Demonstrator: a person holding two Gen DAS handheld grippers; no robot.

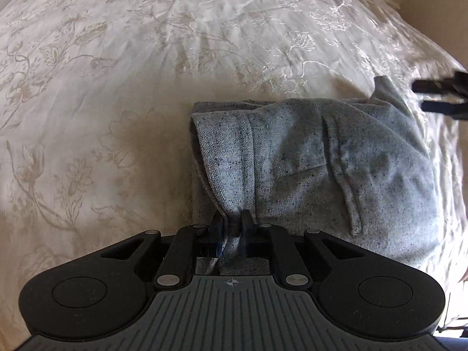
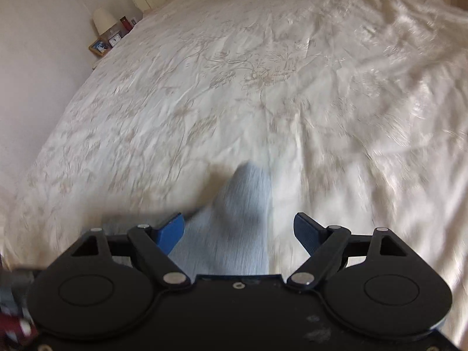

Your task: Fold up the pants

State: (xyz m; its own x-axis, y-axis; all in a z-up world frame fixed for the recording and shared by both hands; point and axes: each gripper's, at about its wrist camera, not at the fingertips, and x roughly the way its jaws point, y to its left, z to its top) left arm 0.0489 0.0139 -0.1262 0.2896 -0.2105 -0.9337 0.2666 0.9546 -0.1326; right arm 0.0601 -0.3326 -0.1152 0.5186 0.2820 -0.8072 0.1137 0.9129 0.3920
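The grey speckled pants (image 1: 307, 158) lie bunched and partly folded on a bed under a cream bedspread (image 1: 117, 87) with a pale flower pattern, near the bed's front edge. The left hand-held gripper (image 1: 232, 223) points steeply down at the near edge of the pants, and its jaws are pinched together on a gathered fold of the grey cloth, which runs down between the pads. The right hand-held gripper (image 2: 239, 231) has its blue pads set wide apart; a blurred tongue of the pants (image 2: 242, 204) lies between them, nearer the left-hand pad, and neither pad presses on it. In the left wrist view the right gripper's dark fingers (image 1: 438, 86) show just beyond the far right corner of the pants. A lamp (image 2: 103, 20) and small framed pictures (image 2: 99, 46) stand beside the bed, well away from the pants
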